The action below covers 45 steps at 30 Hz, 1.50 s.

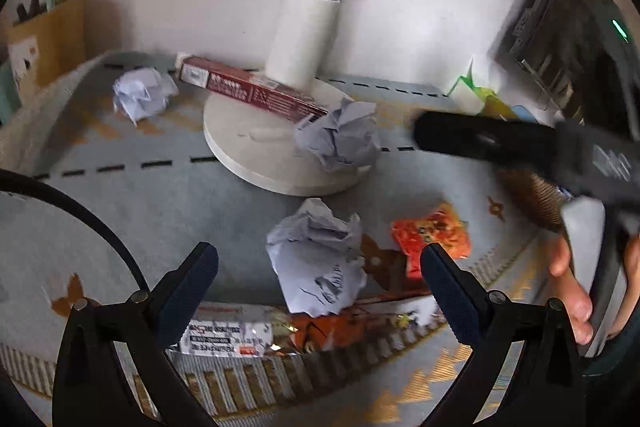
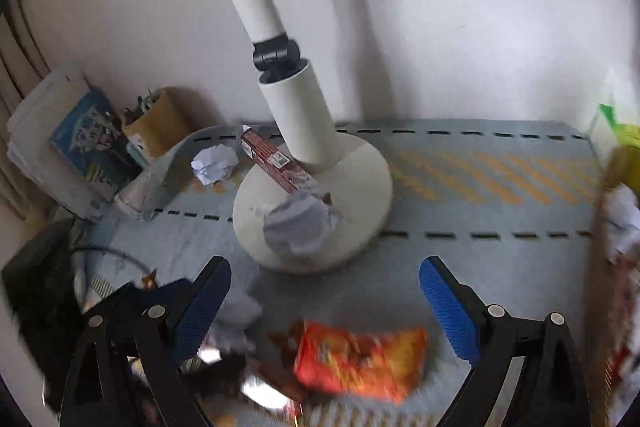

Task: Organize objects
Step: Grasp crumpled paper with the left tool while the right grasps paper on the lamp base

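Directly between the spread fingers of the left gripper (image 1: pixel 319 269): a crumpled paper ball (image 1: pixel 318 259) with dark scribbled marks, not legible, touched by neither pad. Just under it, toward the camera, a flat printed packet (image 1: pixel 280 333) with a white label in black and red print, too blurred to read. Jaws wide apart, holding nothing. Off the right fingertip, an orange snack wrapper (image 1: pixel 432 237). Farther ahead, a second paper ball (image 1: pixel 338 139) resting on the white lamp base (image 1: pixel 248 143), with a long maroon box (image 1: pixel 252 89) leaning across the base behind it; small white print on the box, unreadable. A third paper ball (image 1: pixel 142 93) ahead and to the left.

Right gripper (image 2: pixel 325 297) likewise wide open and empty, hovering over the orange snack wrapper (image 2: pixel 360 359), blurred, lettering illegible. Lamp base (image 2: pixel 360 167) straight ahead.
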Each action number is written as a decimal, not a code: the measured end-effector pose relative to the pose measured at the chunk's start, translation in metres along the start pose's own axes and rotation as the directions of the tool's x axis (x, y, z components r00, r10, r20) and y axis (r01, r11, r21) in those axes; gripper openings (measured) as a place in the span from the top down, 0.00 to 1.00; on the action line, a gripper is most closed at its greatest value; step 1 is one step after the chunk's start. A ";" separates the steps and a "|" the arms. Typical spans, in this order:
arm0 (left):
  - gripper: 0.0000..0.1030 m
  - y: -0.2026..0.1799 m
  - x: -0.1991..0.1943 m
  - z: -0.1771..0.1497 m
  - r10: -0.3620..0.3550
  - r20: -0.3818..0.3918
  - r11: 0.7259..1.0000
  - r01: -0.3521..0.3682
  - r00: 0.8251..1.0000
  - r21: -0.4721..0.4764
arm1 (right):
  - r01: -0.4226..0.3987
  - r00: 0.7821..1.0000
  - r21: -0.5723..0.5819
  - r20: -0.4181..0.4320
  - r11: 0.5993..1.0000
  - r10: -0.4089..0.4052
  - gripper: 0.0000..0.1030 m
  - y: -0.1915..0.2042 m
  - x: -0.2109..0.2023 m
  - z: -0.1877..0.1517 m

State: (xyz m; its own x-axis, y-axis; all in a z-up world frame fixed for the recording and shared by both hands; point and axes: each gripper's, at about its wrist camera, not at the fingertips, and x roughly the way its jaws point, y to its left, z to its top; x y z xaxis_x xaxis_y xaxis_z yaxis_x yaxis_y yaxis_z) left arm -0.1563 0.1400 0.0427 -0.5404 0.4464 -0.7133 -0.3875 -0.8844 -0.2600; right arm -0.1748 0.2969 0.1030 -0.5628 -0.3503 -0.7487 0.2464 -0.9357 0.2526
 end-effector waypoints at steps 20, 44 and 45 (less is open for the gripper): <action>0.63 -0.038 0.010 -0.010 0.195 -0.017 0.974 -0.191 0.981 0.123 | 0.037 0.997 -0.075 0.073 0.997 -0.031 0.52 0.012 0.054 -0.003; 0.64 -0.021 -0.041 -0.004 -0.016 0.141 0.996 0.028 0.990 -0.085 | 0.128 0.971 0.070 0.193 0.989 -0.139 0.52 -0.018 -0.144 -0.116; 0.64 -0.029 -0.043 -0.009 -0.016 0.139 0.997 0.027 0.990 -0.076 | 0.139 0.970 0.077 0.191 0.987 -0.152 0.52 -0.022 -0.151 -0.126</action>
State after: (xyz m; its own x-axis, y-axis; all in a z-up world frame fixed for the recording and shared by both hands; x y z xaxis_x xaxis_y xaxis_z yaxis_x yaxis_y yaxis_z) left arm -0.1147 0.1447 0.0751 -0.6325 0.4754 -0.6115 -0.3445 -0.8798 -0.3276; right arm 0.0041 0.3761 0.1332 -0.7342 -0.2056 -0.6470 0.1037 -0.9758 0.1924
